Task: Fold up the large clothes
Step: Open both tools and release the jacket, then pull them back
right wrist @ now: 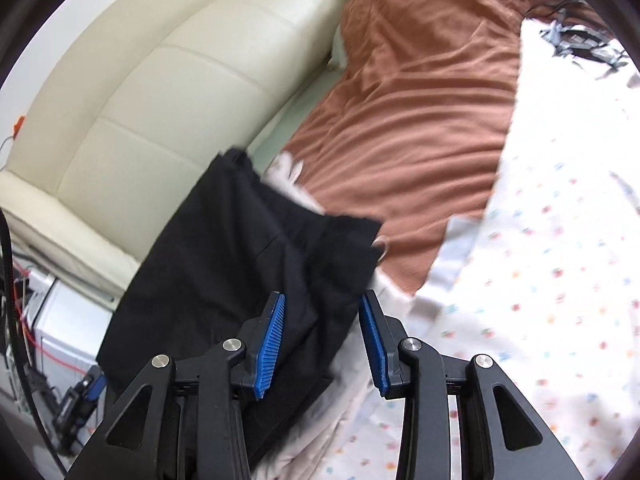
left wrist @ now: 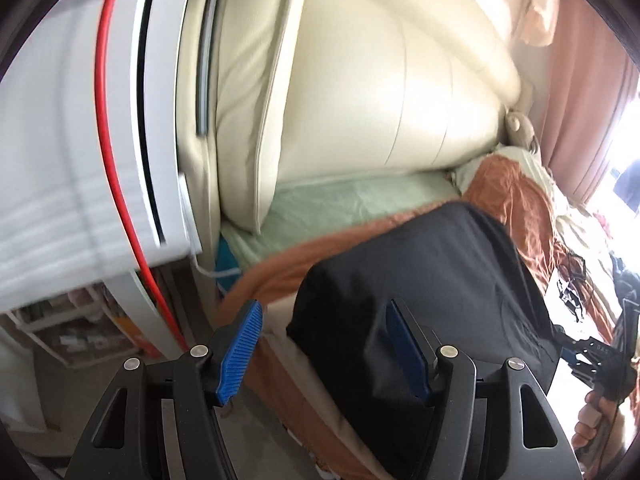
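A bed (right wrist: 296, 112) stands against a cream headboard (right wrist: 168, 80). On it lie a rust blanket (right wrist: 420, 120), a dotted white quilt (right wrist: 540, 280) and folded black clothing (right wrist: 240, 248).

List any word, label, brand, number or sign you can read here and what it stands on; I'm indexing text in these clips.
No text can be read in either view.
Other hand-held gripper, at the left wrist view's right edge: faint marks on its black frame, too small and blurred to read.
Shelf clutter: colored packaging, blurred, nothing legible.
White patterned sheet: small colored dots only, no lettering.
Black garment: no label visible.
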